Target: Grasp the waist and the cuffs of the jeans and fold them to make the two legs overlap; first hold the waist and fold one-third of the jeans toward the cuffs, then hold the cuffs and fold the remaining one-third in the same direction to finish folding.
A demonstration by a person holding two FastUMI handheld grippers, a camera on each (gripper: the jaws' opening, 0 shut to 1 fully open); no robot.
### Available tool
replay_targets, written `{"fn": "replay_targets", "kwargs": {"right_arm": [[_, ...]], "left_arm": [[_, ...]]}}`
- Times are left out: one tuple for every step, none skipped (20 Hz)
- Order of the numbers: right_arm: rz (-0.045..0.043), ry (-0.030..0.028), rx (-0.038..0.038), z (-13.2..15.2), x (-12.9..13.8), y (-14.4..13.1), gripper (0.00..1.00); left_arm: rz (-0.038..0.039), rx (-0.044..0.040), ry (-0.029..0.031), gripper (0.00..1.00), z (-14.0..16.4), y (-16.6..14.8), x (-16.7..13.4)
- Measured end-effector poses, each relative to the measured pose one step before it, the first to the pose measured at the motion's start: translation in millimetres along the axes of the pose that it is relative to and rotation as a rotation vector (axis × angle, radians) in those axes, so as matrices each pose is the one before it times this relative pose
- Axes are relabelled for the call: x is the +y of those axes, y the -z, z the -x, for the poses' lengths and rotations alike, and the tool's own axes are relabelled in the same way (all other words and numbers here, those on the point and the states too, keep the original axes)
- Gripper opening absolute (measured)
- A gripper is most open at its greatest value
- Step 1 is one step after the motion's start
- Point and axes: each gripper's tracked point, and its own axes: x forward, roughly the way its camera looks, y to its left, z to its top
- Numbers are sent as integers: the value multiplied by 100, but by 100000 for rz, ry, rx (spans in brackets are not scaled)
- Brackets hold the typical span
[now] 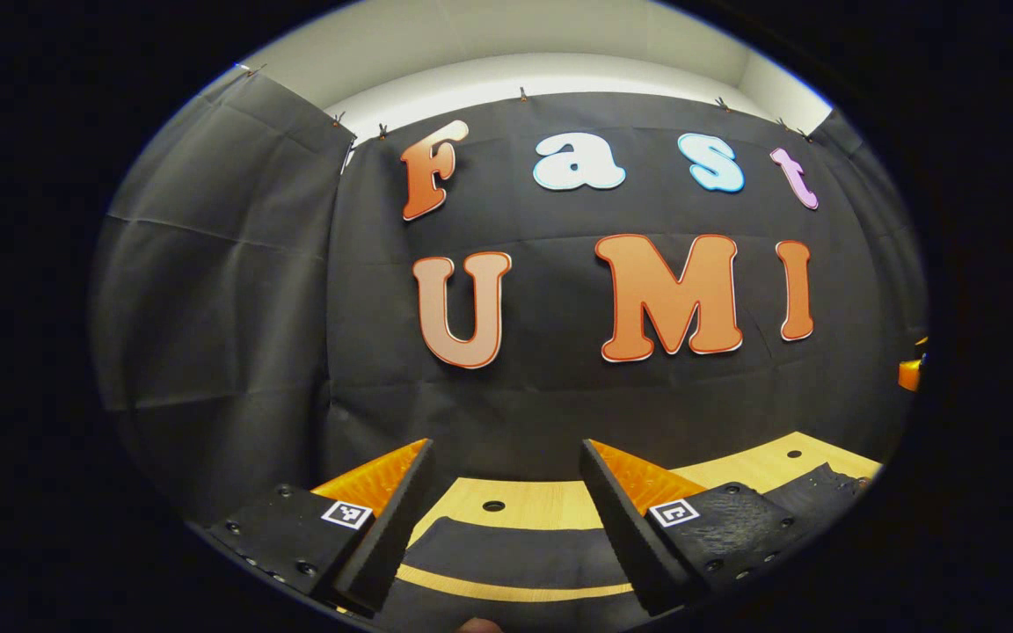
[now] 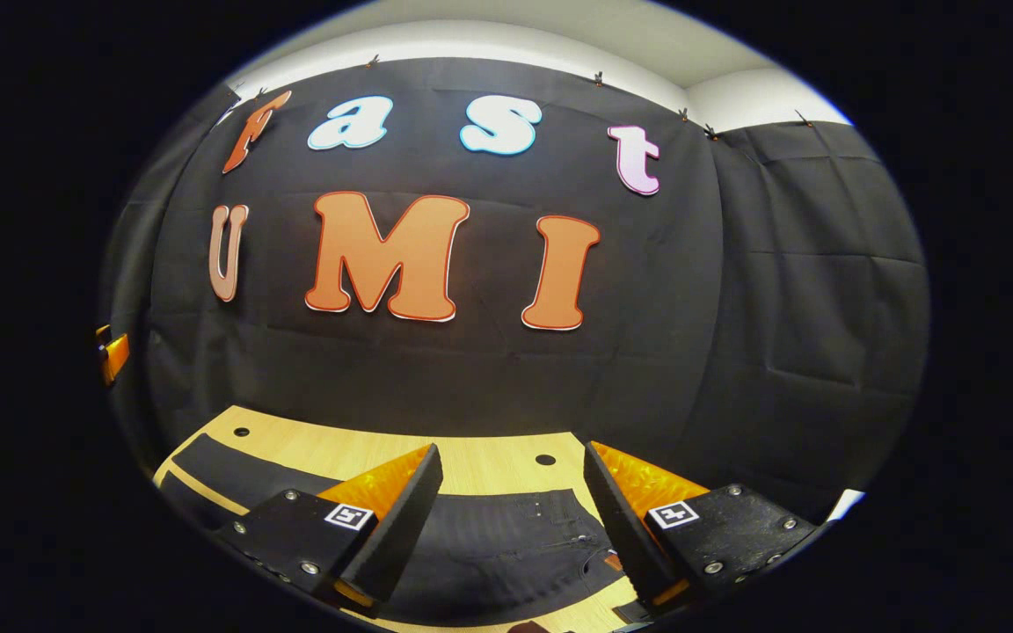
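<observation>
Flat on the wooden table (image 2: 489, 475): one pair of dark jeans (image 2: 506, 545), spread out, long axis running side to side along the table's width. In the right gripper view, waist end with rivets and a button under the right gripper (image 2: 511, 527), legs stretching away toward the left of that view as two dark strips parted by a thin line of bare wood. In the left gripper view, the two leg ends of the jeans (image 1: 506, 549) below the left gripper (image 1: 506, 519), again parted by a curved sliver of table (image 1: 524, 505), with another dark stretch reaching to the right edge.

Two grippers, one per view. Left gripper: fingers spread wide, nothing between them, raised above the cloth. Right gripper: fingers likewise wide apart, holding nothing, poised over the waist area.

Three small round holes in the tabletop: one in the left gripper view between the fingers, two in the right gripper view. Black cloth wall (image 1: 234, 290) behind the table.
</observation>
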Motion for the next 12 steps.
{"fn": "replay_targets", "kwargs": {"right_arm": [[498, 177, 442, -99, 1, 47, 98], [600, -121, 934, -121, -57, 294, 98], [780, 253, 1256, -140, -69, 412, 98], [296, 182, 1547, -64, -169, 393, 98], [-261, -611, 1595, -19, 154, 470, 98], [-712, -350, 1774, -126, 24, 372, 98], [-1120, -414, 1713, -150, -82, 422, 98], [-1411, -199, 2347, -245, -147, 580, 98], [-1500, -483, 2484, -177, 11, 737, 98], [-1539, 254, 2542, -213, -91, 567, 98], [-1476, 511, 2470, -207, -325, 585, 98], [-1758, 779, 2115, -135, -346, 532, 98]], "left_arm": [[-184, 1385, 257, 98, -70, 268, -37], [-499, 855, -599, 99, -50, 59, 139], [-399, 1171, -710, 98, 262, 342, -119], [-599, 1101, -709, 98, 139, 146, 57], [-725, 1340, -1017, 98, 229, 284, 117], [-460, 891, -1016, 98, 152, 665, 450], [-125, 2017, -910, 98, 385, 1038, 908], [328, 2906, -935, 100, 660, 1394, 1276], [939, 3450, -958, 98, 318, 1177, 800], [1196, 3193, -849, 100, -70, 993, 733], [995, 2867, -1394, 99, 96, 777, 1021], [1140, 2587, -1628, 99, -158, 917, 1143]]}}
